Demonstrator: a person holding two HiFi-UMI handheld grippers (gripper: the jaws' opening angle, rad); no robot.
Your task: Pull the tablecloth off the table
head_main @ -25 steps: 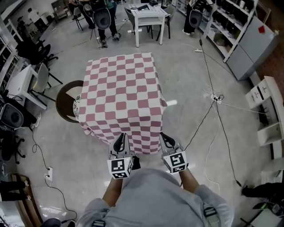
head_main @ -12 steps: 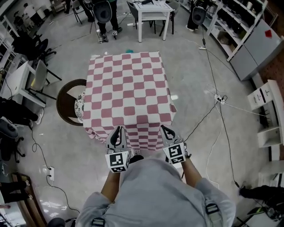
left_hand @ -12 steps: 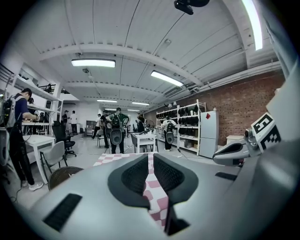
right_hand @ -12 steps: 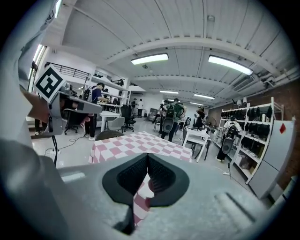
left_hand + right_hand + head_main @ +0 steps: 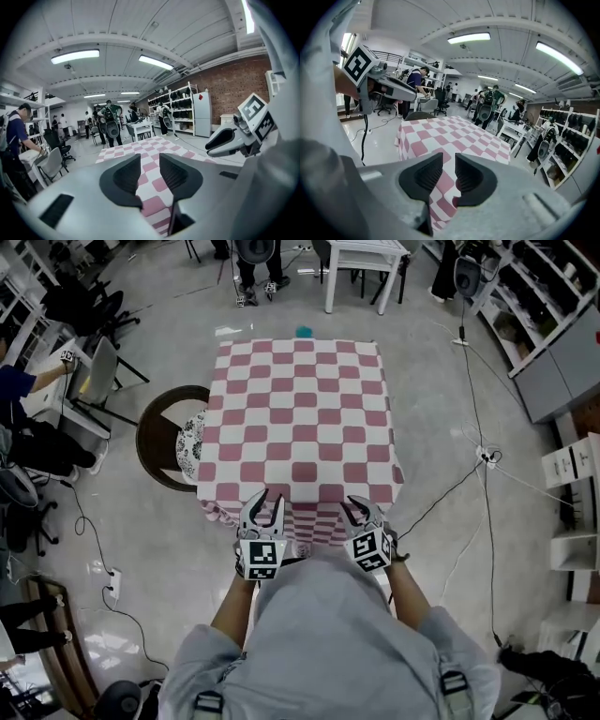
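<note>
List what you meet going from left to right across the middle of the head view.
grey chair → dark round seat → checked tablecloth → power strip on the floor → white shelf unit

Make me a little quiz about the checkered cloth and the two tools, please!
1. True or false: the tablecloth has already been pulled off.
2. Which pattern does the tablecloth have? A) blue stripes B) pink-and-white checks C) plain green
3. Are the left tool and the right tool open or shut?

Key
1. False: it is spread out flat.
2. B.
3. Both open. Their jaws have just been opening and press on nothing. The tablecloth only shows through the gaps.
</note>
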